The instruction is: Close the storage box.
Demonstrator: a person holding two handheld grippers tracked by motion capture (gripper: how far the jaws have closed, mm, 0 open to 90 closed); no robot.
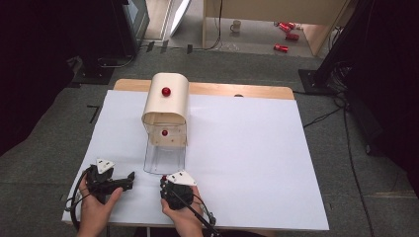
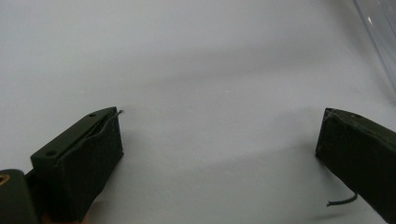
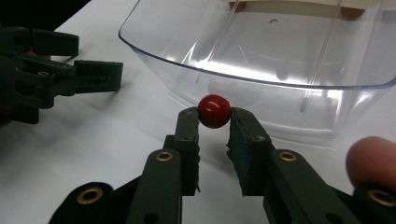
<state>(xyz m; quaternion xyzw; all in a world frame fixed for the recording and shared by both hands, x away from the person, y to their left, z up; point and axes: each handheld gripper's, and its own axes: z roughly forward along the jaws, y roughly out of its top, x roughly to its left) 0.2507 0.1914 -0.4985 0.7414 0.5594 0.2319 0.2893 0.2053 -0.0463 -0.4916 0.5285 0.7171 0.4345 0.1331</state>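
Right gripper (image 3: 214, 122) pinches red bead (image 3: 214, 111) at its tips, near table's (image 1: 257, 163) front edge, beside clear plastic drawer (image 3: 261, 70) | bead likely hard, light, glossy, slip-prone: grip across its middle | left gripper (image 2: 219, 140) gapes empty.

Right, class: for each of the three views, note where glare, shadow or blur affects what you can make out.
High view: even light on the white sheet, dark corners. Left gripper view: the left tool is open, its black surfaces dim, soft shadows on the sheet. Right gripper view: bright glare streaks on the clear tray, a highlight on the red ball gripped by the right tool, a blurred fingertip at the edge.
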